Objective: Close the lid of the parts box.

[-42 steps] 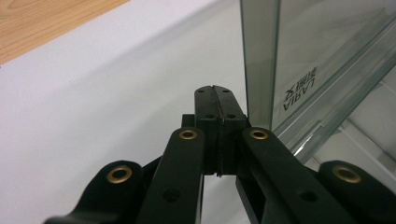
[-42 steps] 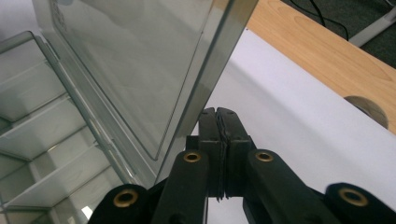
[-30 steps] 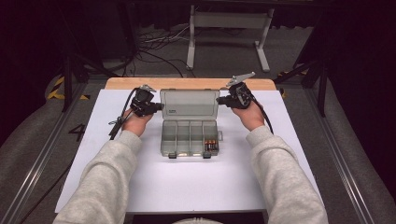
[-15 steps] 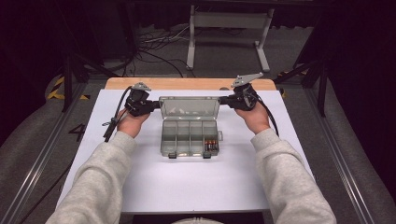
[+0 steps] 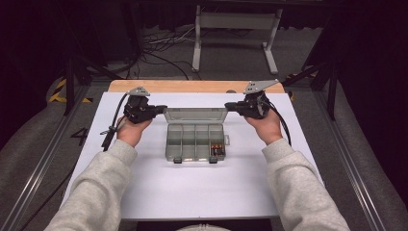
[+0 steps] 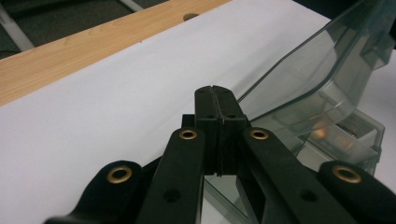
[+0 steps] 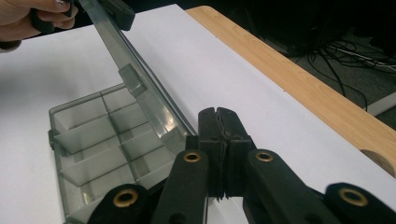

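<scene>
The clear compartment box [image 5: 195,140] stands in the middle of the counter [image 5: 192,192], its lid [image 5: 195,114] raised at the far side. The left gripper [image 5: 161,109] and right gripper [image 5: 230,106], both fully closed and holding nothing, press at the lid's two ends. To open it well, both should push evenly, so the box does not slide or twist.

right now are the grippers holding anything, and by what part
Nothing is clamped: both hand-held grippers, left and right, are shut with nothing between the jaws, each set against an end of the open lid of the box.

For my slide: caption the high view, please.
Two hand-held grippers flank the raised lid of a clear compartment box.
</scene>
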Action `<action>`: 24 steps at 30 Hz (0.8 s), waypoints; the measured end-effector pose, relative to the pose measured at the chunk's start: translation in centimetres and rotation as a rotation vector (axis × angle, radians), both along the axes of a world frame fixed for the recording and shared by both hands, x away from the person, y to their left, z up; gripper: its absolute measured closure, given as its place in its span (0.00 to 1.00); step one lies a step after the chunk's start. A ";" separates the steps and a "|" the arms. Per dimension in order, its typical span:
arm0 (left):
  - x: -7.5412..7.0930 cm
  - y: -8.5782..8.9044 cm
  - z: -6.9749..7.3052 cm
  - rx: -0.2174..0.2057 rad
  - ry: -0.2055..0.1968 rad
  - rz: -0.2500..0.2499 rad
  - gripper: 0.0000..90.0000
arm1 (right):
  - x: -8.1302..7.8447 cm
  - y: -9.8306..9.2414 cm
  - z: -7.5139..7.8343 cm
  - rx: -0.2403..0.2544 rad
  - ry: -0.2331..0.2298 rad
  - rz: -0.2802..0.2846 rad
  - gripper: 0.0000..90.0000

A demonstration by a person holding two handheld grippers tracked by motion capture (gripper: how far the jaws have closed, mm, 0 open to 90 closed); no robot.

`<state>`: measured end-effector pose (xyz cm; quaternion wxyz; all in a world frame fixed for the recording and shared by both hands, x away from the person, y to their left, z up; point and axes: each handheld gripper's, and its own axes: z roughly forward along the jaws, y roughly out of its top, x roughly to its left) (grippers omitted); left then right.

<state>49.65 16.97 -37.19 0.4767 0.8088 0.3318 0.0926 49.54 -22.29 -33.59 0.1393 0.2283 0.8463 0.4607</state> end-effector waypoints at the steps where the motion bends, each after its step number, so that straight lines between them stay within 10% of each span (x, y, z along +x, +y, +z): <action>1: -0.1 0.0 0.0 -0.004 -0.003 -0.002 0.99 | -0.2 0.0 0.0 0.011 -0.001 0.005 1.00; 24: -4.5 -0.1 -0.7 -0.067 -0.020 -0.079 0.99 | -4.6 -0.5 -2.1 0.073 0.020 0.050 1.00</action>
